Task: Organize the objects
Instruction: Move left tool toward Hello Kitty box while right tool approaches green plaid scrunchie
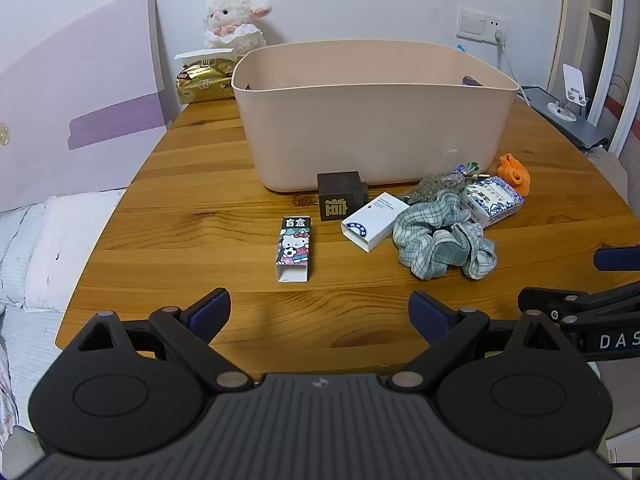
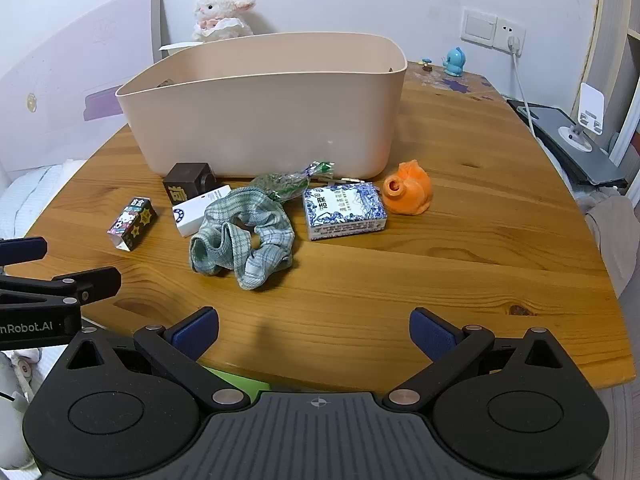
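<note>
Seven small things lie on the wooden table, all in front of the big beige bin, which stands upright toward the far edge and is the largest thing on it. Of the loose items, the green plaid scrunchie is the biggest, crumpled near the middle. Touching its far side is a clear bag of dried greens, and just beside it on the right lies the blue-and-white patterned box. Further right, apart from the box, sits the orange rubber toy. On the scrunchie's left a white box lies flat, its far end against the dark brown cube (a gold character on its face), which stands close to the bin's wall. The cartoon-printed box lies alone, furthest left.

Both tools hover over the near edge — the left gripper and the right gripper each spread wide, blue pads holding nothing.
</note>
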A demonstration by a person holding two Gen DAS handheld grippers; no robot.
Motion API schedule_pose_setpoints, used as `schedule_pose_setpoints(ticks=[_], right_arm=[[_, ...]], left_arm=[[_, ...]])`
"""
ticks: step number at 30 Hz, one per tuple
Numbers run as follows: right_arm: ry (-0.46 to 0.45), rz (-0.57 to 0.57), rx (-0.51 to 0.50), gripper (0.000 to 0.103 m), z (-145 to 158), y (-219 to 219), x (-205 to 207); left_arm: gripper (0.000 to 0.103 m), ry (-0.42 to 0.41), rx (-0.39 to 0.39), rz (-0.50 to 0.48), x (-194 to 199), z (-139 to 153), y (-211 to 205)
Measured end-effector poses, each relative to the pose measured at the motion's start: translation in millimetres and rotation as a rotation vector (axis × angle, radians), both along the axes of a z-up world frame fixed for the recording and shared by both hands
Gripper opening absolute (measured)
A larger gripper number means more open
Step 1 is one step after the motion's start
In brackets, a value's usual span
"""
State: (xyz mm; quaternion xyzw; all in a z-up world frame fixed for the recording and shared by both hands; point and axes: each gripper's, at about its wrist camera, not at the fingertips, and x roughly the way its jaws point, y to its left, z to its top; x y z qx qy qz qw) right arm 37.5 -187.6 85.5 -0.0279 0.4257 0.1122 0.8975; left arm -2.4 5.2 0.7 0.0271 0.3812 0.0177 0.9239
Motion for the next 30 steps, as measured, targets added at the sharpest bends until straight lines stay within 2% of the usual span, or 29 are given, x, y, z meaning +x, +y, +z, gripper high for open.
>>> schedule_pose_setpoints(ticks=[30], right_arm=[[-0.005, 0.021, -0.006, 0.103, -2.1, 10.7, 4.4]], left_arm=[[0.096, 0.017, -0.005, -0.006, 2.1, -3.6, 4.5]])
